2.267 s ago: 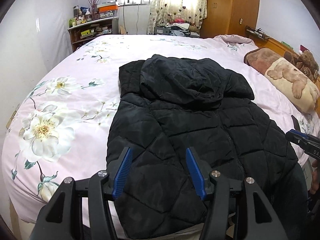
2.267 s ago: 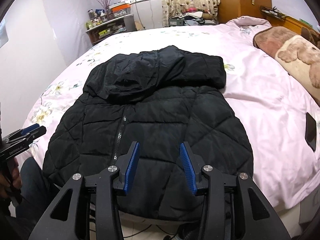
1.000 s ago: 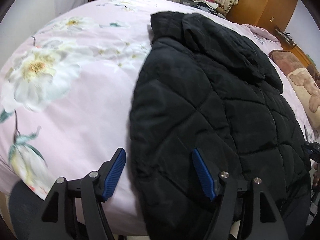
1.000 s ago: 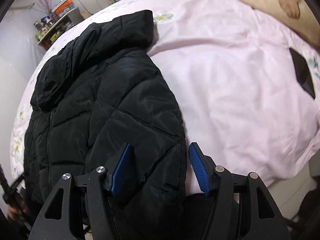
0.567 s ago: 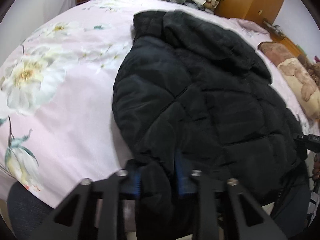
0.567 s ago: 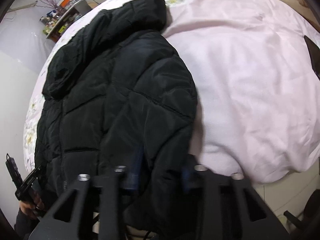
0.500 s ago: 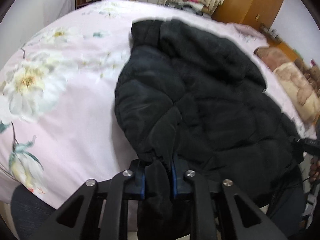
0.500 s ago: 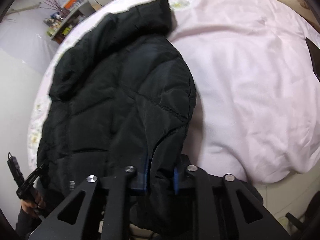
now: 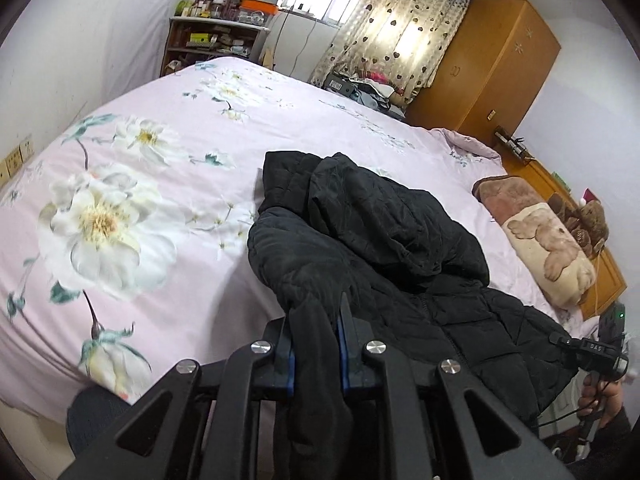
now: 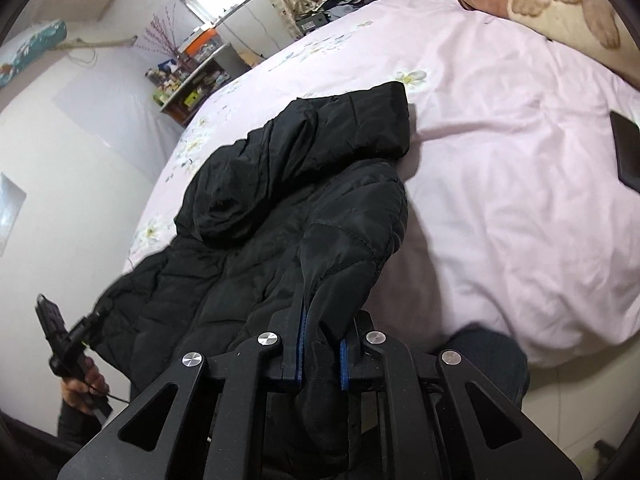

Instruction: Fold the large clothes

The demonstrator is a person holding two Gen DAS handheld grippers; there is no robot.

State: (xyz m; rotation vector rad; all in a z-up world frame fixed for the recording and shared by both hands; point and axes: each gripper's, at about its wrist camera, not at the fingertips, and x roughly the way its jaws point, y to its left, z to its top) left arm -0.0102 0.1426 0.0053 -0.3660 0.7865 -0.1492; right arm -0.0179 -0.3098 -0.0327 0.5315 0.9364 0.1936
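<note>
A black quilted hooded jacket [image 9: 380, 248] lies front-up on a pink flowered bed [image 9: 168, 168], hood towards the far side. My left gripper [image 9: 316, 344] is shut on the jacket's near left hem corner and holds it lifted off the bed. My right gripper [image 10: 320, 344] is shut on the near right hem corner of the jacket [image 10: 288, 208], also lifted. The right gripper also shows at the right edge of the left wrist view [image 9: 600, 348], and the left gripper shows at the left of the right wrist view [image 10: 60, 332].
A brown and cream bear pillow [image 9: 548, 240] lies at the bed's right side. A dark phone [image 10: 626, 152] lies on the sheet right of the jacket. A shelf [image 9: 212, 44], a curtain and a wooden wardrobe [image 9: 492, 64] stand beyond the bed.
Both grippers went from open over the hem to shut on its two corners. They have since lifted the hem, and the jacket's lower part bunches up towards the hood.
</note>
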